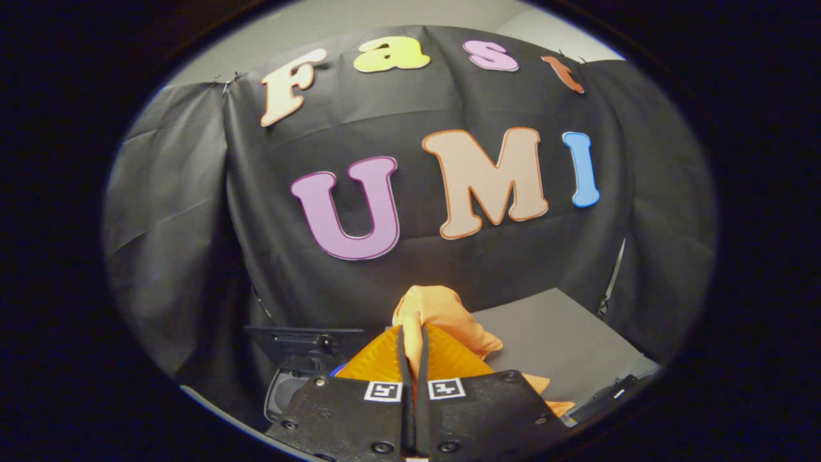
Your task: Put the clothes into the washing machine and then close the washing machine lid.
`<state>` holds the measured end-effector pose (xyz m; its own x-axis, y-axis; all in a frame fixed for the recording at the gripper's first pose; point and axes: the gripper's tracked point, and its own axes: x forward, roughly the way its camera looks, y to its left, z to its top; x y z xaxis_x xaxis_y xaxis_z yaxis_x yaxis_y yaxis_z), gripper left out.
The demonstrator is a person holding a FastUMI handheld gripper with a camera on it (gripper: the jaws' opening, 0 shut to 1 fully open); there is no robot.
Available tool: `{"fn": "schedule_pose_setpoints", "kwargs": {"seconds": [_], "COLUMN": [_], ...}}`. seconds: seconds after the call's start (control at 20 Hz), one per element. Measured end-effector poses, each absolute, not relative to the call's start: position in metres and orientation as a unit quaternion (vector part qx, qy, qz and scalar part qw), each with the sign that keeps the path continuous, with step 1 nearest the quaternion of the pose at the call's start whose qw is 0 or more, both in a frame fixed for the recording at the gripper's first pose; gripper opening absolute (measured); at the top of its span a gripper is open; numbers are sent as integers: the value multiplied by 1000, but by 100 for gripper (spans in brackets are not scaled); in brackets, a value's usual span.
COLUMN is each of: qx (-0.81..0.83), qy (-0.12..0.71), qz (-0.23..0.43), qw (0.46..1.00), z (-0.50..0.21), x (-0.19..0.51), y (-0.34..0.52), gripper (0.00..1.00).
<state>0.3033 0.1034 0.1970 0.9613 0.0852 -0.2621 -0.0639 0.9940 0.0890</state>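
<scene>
An orange cloth (442, 317) bunches up right at my fingertips and hangs down to the right of them. My gripper (412, 333) is shut on this cloth, both fingers pressed together with a fold of it between them, held up in the air. Below and to the left of the fingers a dark washing machine part (301, 343) shows, with a rounded opening (285, 391) under it; most of it is hidden by the gripper body.
A grey flat surface (564, 346) lies beyond the fingers to the right. The black cloth wall (192, 224) stands close behind everything.
</scene>
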Motion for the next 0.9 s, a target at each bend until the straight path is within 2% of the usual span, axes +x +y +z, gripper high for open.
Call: {"fn": "schedule_pose_setpoints", "kwargs": {"seconds": [0.45,0.9], "qx": [69,86], "qy": [110,111], "qz": [127,202], "qw": [983,969], "z": [201,158], "x": [307,306], "y": [226,330], "gripper": [1,1]}}
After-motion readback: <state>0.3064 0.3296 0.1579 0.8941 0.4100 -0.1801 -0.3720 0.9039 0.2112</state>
